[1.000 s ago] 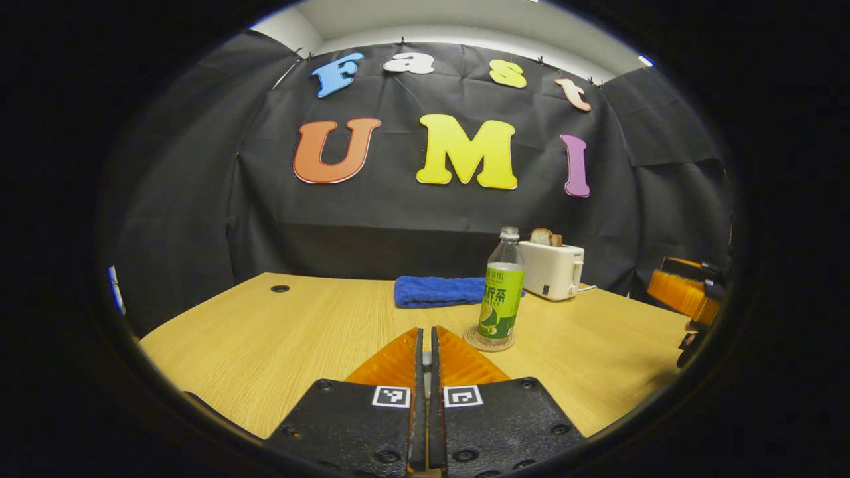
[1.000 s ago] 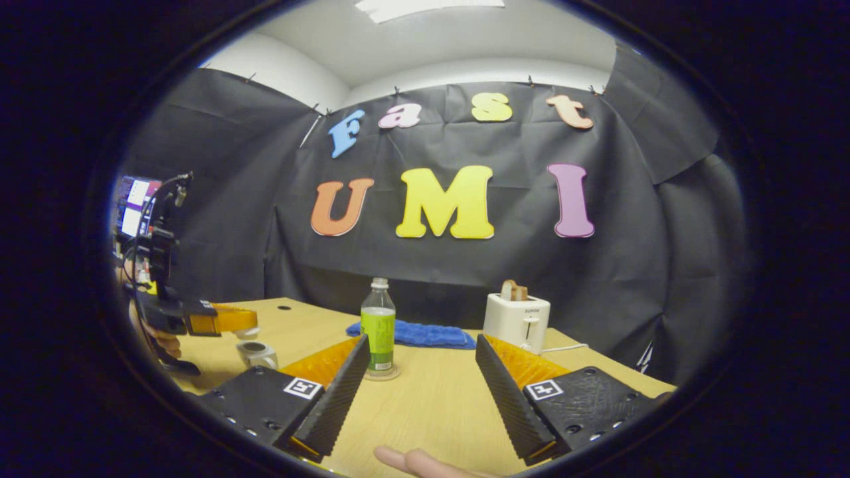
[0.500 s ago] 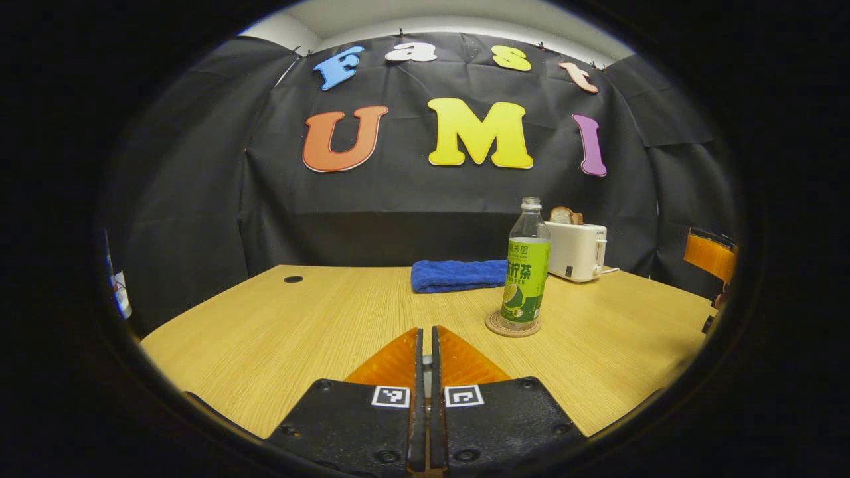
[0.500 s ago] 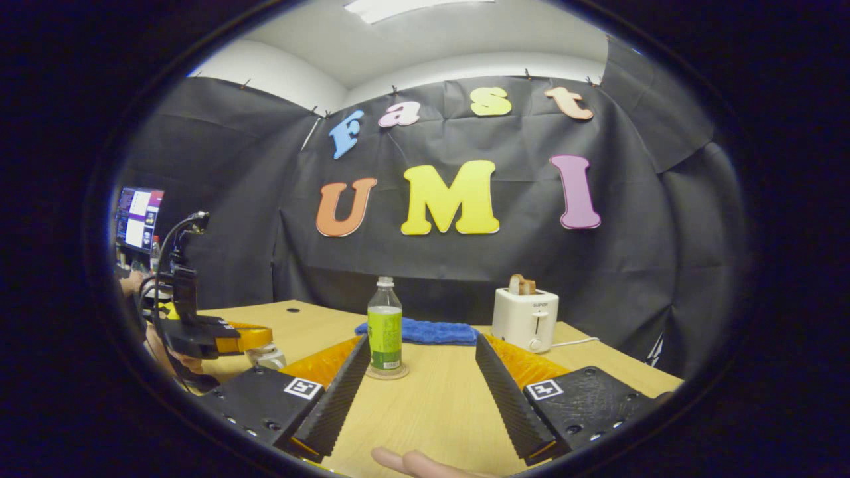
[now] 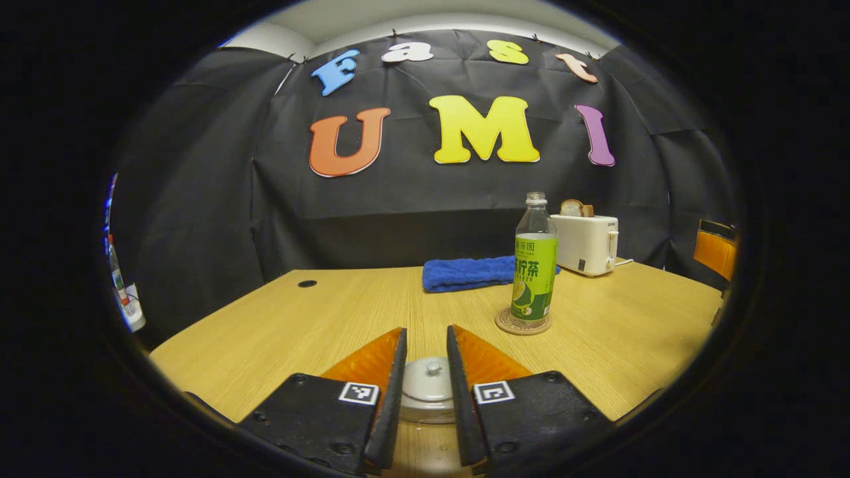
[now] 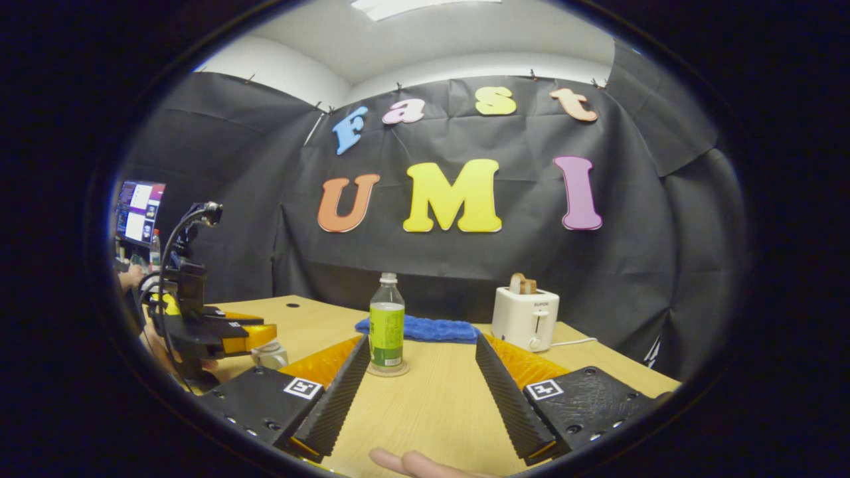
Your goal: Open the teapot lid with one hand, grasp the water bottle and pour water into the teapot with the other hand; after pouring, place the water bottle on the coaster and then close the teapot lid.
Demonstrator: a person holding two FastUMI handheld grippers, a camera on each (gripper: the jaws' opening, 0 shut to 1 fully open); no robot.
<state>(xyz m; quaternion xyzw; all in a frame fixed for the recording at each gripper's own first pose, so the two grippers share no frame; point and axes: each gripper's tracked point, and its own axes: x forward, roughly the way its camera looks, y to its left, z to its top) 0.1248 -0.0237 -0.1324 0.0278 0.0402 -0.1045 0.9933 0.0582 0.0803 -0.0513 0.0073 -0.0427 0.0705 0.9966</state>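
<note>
Water bottle (image 5: 534, 265) upright on coaster (image 5: 522, 323) — pouring apparently done. Left gripper (image 5: 425, 345) parted narrowly astride the lid (image 5: 427, 380), seated on teapot (image 6: 268, 355) near the coaster. Right gripper (image 6: 420, 355) wide, empty — clear behind the coaster.

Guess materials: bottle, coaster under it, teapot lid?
Water bottle: clear plastic, glossy, see-through neck above a printed green label. Coaster: likely cork or wood, matte tan disc, hard to tell which. Teapot lid: looks like glazed ceramic, smooth off-white dome with a small knob, soft sheen.
</note>
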